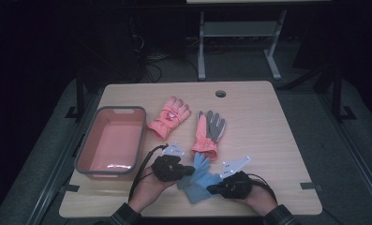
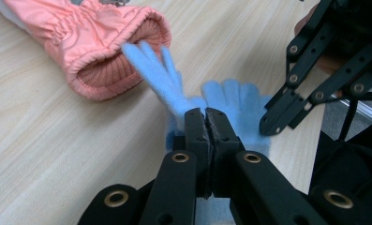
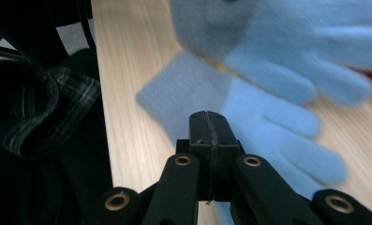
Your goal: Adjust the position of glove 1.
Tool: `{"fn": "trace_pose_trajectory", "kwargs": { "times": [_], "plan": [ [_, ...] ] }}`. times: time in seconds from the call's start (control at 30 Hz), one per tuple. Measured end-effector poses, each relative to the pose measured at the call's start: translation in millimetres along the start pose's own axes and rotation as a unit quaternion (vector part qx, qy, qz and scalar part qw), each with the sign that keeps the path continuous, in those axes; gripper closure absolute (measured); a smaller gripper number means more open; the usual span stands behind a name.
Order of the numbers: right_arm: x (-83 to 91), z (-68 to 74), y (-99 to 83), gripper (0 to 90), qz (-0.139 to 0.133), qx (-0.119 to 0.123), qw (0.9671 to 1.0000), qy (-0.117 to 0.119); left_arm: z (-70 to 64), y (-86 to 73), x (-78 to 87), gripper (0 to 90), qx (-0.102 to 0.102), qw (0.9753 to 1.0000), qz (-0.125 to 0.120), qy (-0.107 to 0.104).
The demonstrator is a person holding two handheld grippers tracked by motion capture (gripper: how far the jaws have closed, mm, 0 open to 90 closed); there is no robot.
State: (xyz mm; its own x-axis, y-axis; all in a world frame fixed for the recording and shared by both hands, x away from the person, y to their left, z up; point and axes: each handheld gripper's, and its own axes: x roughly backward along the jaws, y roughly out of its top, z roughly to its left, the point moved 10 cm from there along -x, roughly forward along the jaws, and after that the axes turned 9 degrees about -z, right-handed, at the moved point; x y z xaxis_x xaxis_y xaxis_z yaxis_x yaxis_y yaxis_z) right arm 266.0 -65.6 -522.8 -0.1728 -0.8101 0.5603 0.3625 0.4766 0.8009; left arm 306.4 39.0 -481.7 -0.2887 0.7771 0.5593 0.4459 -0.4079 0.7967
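**Sorting gloves, bin still bare**

Pinching one blue glove, the left claw has its jaws clamped on fabric; the right claw looks closed over the second blue glove (grip unclear). Beyond both claws, two pink gloves lie untouched; the bin left of them holds nothing.

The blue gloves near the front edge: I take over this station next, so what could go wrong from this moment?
1. The left gripper is shut on the upper blue glove, which lies across the lower blue glove; lifting may drag both.
2. The upper glove's fingertips sit at the cuff of the orange and grey glove, so a pull could snag or shift it.
3. The right gripper looks shut, jaws over the lower glove; its hold may be thin and slip.
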Motion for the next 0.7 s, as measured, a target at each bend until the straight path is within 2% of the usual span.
{"fn": "trace_pose_trajectory", "kwargs": {
  "times": [0.1, 0.13, 0.23, 0.27, 0.4, 0.57, 0.6, 0.7],
  "plan": [
    [5.2, -5.8, -7.4, 90.0, 0.011, 0.001, 0.9999, -0.009, 0.0, 3.0, -2.0, 88.5, -0.007, 1.0000, -0.001, 0.002],
    [4.5, -5.2, -8.9, 90.0, 0.013, -0.008, 0.9999, -0.008, 0.1, 4.0, -2.7, 88.5, -0.010, 0.9999, -0.002, 0.002],
    [0.7, -6.7, -12.6, 90.0, 0.023, -0.009, 0.9997, -0.006, 1.2, 7.3, -4.3, 88.5, -0.020, 0.9998, -0.001, 0.005],
    [-0.3, -8.0, -13.4, 90.0, 0.026, -0.002, 0.9997, -0.005, 1.3, 8.9, -5.0, 88.5, -0.020, 0.9998, -0.004, 0.005],
    [-1.7, -8.2, -13.5, 90.0, 0.027, 0.000, 0.9996, -0.007, -0.7, 8.8, -8.0, 88.5, -0.026, 0.9997, 0.003, -0.004],
    [-3.0, -7.0, -13.2, 90.0, 0.025, -0.004, 0.9997, -0.006, -11.6, 5.0, -12.9, 88.4, -0.025, 0.9993, 0.012, -0.025],
    [-3.4, -8.5, -13.5, 90.0, 0.026, 0.002, 0.9996, -0.008, -13.7, 4.7, -13.7, 88.4, -0.025, 0.9992, 0.013, -0.026],
    [-4.7, -7.9, -12.6, 90.0, 0.025, -0.001, 0.9996, -0.010, -20.0, 3.4, -17.1, 88.3, -0.032, 0.9988, 0.018, -0.033]
  ]
}}
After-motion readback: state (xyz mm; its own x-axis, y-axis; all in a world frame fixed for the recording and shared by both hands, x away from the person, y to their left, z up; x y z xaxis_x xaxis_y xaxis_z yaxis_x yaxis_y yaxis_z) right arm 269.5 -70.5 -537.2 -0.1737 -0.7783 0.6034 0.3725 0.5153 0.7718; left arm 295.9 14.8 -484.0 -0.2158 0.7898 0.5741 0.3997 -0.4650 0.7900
